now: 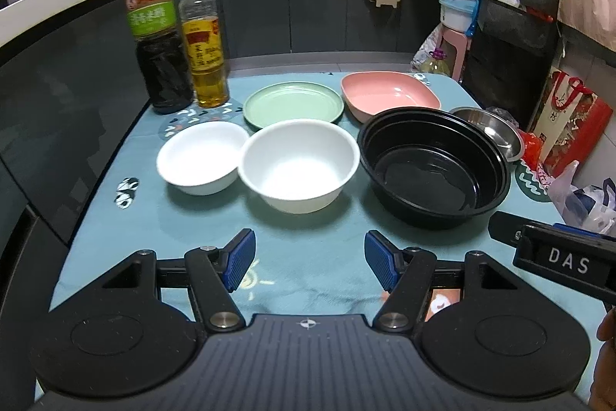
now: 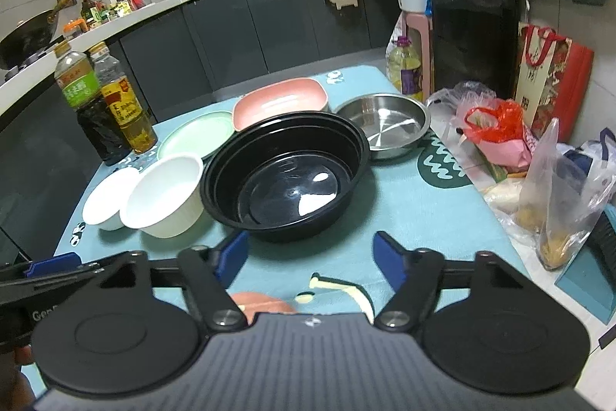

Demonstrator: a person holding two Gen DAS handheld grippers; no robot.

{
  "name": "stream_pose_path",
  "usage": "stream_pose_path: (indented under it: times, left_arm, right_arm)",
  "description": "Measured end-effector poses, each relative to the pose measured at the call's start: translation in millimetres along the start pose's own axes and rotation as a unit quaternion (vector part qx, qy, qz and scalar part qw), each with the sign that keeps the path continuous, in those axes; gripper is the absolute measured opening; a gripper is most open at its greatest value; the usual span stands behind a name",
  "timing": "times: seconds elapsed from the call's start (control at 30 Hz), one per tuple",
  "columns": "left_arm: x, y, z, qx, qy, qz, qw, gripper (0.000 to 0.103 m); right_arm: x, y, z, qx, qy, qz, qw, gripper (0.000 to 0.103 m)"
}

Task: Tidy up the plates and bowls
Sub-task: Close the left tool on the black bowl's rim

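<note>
Bowls (image 1: 298,164) (smooth, round, white plastic)

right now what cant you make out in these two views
- Steel pan: left view, near side hidden behind the black bowl.
- Green plate: right view, partly covered by the pink dish and black bowl.
- Bottle labels: print too small to read.

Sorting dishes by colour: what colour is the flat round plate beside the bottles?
Pale green plate, clearest in the left wrist view.

Bowls (image 1: 298,164) and plates (image 1: 293,101) upright, unstacked on table
</note>
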State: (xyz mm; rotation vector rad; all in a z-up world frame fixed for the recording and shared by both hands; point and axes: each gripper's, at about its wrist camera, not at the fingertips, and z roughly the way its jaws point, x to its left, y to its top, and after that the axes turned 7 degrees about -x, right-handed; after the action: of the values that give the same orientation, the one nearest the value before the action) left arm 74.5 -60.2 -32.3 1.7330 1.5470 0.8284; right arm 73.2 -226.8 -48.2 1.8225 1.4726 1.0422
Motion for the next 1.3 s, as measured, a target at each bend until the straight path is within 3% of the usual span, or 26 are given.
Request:
stream_pose_path:
  times: [0.1, 0.2, 0.27, 0.37, 0.53, 0.63, 0.87, 1.03, 1.07, 1.1, 1.13, 1.3]
  left_arm:
    - [-5, 5, 10, 0.004, -0.009, 0.0, 1.0, 0.06]
    - [-4, 13, 21, 0.014, -0.061, -0.028, 0.9976, 0.059]
    - [0, 19, 29, 0.028, -0.108, -0.068, 0.9914, 0.055]
    - [4, 26, 41, 0.04, -0.142, -0.118, 0.9821, 0.053]
    - [-3, 36, 60, 0.055, -0.142, -0.122, 0.9808, 0.052]
    - [-6, 39, 71, 0.075, -0.148, -0.125, 0.9782, 0.046]
    - [-8, 40, 94, 0.115, -0.15, -0.132, 0.973, 0.041]
    - [-13, 39, 104, 0.117, -0.139, -0.133, 0.9744, 0.04]
    - [-15, 39, 106, 0.116, -0.136, -0.128, 0.9757, 0.037]
    - [-17, 38, 108, 0.114, -0.131, -0.121, 0.9773, 0.026]
    - [-19, 38, 109, 0.113, -0.126, -0.107, 0.9798, 0.02]
    - [-20, 35, 96, 0.1, -0.134, -0.077, 0.9829, 0.02]
  right_arm:
    - [-7, 5, 10, 0.008, 0.001, 0.005, 1.0, 0.048]
    - [-14, 11, 17, 0.014, 0.003, 0.008, 1.0, 0.048]
    - [-20, 15, 23, 0.019, 0.008, 0.018, 1.0, 0.042]
    - [-30, 22, 32, 0.03, 0.01, 0.038, 0.999, 0.029]
    - [-44, 28, 47, 0.051, 0.011, 0.074, 0.996, 0.026]
    - [-48, 32, 54, 0.059, 0.012, 0.087, 0.994, 0.026]
    - [-50, 40, 66, 0.063, 0.009, 0.089, 0.994, 0.026]
    - [-53, 43, 77, 0.069, 0.007, 0.096, 0.993, 0.026]
    - [-53, 43, 78, 0.069, 0.005, 0.096, 0.993, 0.026]
    - [-53, 42, 78, 0.067, 0.003, 0.096, 0.993, 0.023]
    - [-53, 41, 79, 0.067, 0.003, 0.092, 0.993, 0.01]
    - [-48, 33, 64, 0.052, -0.003, 0.07, 0.996, 0.009]
